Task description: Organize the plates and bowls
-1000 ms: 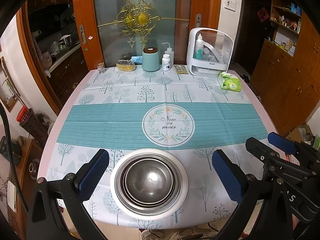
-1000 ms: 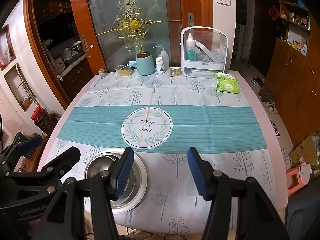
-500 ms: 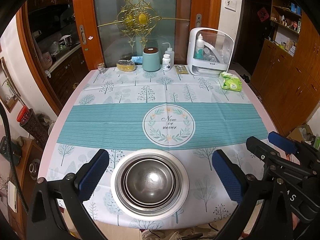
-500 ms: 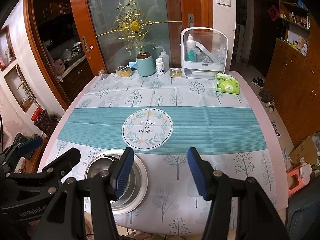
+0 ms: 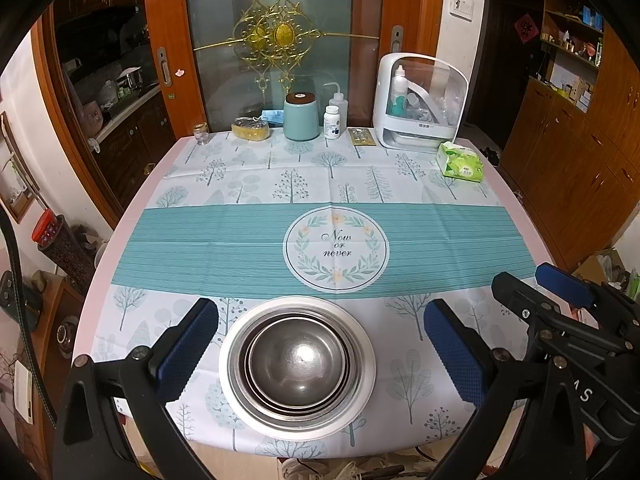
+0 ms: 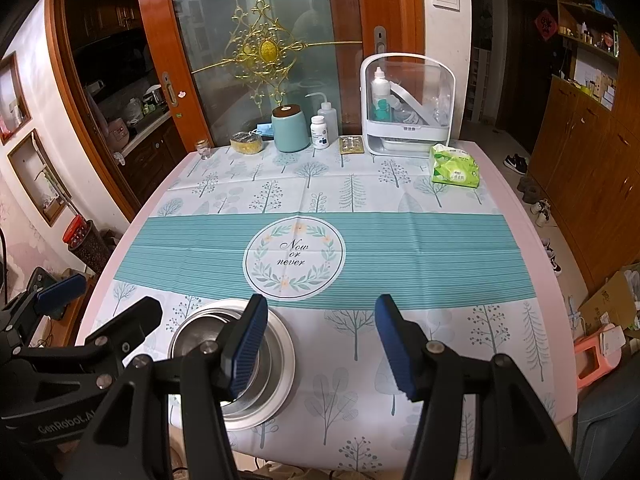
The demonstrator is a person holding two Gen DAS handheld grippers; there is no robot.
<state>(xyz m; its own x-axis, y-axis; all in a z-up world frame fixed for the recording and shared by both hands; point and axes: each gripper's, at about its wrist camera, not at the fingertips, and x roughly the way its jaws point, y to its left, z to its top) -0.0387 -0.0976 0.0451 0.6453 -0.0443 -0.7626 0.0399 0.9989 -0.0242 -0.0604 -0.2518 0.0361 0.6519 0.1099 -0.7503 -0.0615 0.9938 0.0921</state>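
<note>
In the left wrist view, the left claw [image 5: 320, 352] is spread wide, its two blue pads standing at lower left and lower right of the frame with nothing pinched. Between them, low in the centre, sits the stack [image 5: 297, 364]: steel bowls [image 5: 298, 360] nested inside one another on a white plate [image 5: 362, 384]. The stack rests on the desk [image 5: 132, 208], near its front edge, on the pale tree-printed part of the cloth [image 5: 440, 236] just below the teal band and the round "Now or never" wreath [image 5: 336, 249]. Neither pad touches the plate.

The right claw [image 6: 320, 344] is also spread, holding nothing; in its own view its pads frame bare cloth at lower centre. The stack [image 6: 280, 364] lies at lower left of that frame, partly hidden behind the claw's left pad. The right claw shows as well at the lower right edge of the left wrist view, beside the left one.

Along the far edge of the desk, at the top of both frames, stand a small glass [image 5: 201, 133], a yellow sponge [image 5: 250, 129], a teal canister [image 5: 301, 117], a squeeze bottle [image 5: 338, 100], a pill bottle [image 5: 331, 122], a white case [image 5: 420, 104] and, to its right, a green tissue pack [image 5: 460, 162].
</note>
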